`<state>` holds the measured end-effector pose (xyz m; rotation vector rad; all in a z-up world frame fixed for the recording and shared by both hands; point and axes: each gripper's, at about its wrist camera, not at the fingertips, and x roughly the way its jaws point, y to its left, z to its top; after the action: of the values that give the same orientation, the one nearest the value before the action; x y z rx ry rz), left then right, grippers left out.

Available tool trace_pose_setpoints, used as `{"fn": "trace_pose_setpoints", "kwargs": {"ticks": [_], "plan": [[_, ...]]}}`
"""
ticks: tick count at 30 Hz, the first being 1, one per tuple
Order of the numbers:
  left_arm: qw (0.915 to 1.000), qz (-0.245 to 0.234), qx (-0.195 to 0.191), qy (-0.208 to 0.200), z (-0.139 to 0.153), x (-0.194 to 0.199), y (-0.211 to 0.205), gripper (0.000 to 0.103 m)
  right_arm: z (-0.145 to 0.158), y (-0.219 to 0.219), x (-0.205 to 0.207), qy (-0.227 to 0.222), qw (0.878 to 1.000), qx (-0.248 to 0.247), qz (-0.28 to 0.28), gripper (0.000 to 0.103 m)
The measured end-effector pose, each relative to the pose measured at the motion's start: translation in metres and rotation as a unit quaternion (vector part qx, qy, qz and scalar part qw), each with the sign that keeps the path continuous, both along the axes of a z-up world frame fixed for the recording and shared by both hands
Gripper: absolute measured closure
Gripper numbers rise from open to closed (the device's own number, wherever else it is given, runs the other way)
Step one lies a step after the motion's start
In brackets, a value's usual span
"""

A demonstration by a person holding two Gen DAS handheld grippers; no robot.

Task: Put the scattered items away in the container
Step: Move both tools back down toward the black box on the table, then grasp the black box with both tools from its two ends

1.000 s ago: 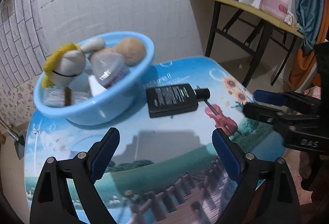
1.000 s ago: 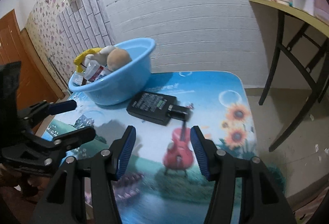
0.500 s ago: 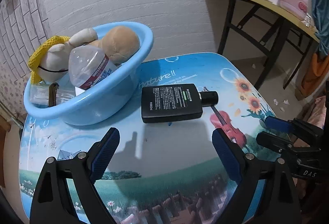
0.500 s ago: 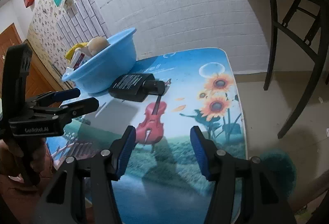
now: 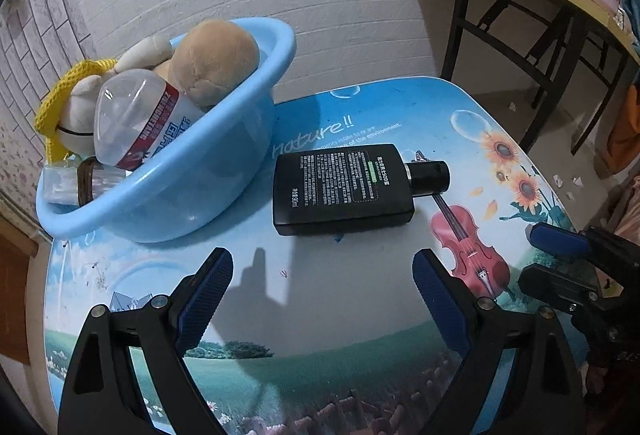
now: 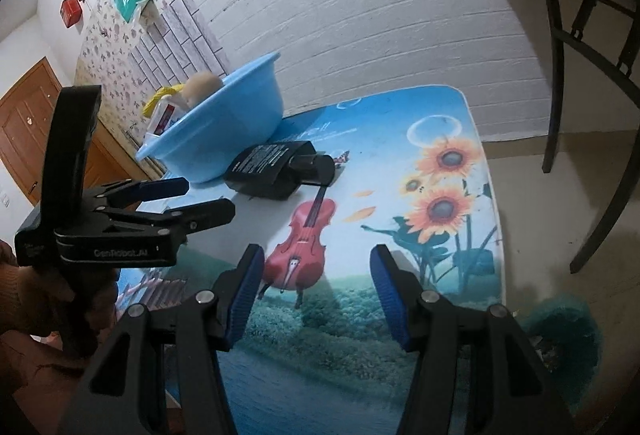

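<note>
the black bottle (image 5: pixel 344 189) lay flat ahead of the left gripper (image 5: pixel 322 289), long axis crosswise, beside the basin (image 5: pixel 224 163); both grippers stood wide, empty, the left nearer.

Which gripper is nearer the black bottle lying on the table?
Left. The left gripper is open and faces the black bottle head-on, just short of it. The right gripper, also open, sits further back toward the bottle's cap end, over the violin print.

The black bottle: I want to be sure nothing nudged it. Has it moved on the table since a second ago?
No. The black bottle still lies beside the blue basin, its cap at the printed violin's neck; only the cameras moved.
</note>
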<state>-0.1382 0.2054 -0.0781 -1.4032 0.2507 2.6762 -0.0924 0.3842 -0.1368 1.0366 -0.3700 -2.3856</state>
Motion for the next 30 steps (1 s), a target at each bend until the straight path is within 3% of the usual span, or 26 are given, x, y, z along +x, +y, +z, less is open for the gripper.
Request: {"fn": "trace_pose_setpoints", "kwargs": {"ticks": [15, 30], "plan": [[0.9999, -0.003, 0.011, -0.01, -0.005, 0.001, 0.001, 0.011, 0.0, 0.003, -0.001, -0.004, 1.0, -0.006, -0.006, 0.048], [0.9988, -0.026, 0.04, 0.011, -0.009, 0.007, -0.019, 0.011, 0.003, -0.006, -0.006, -0.009, 0.998, 0.047, -0.033, 0.048]]}}
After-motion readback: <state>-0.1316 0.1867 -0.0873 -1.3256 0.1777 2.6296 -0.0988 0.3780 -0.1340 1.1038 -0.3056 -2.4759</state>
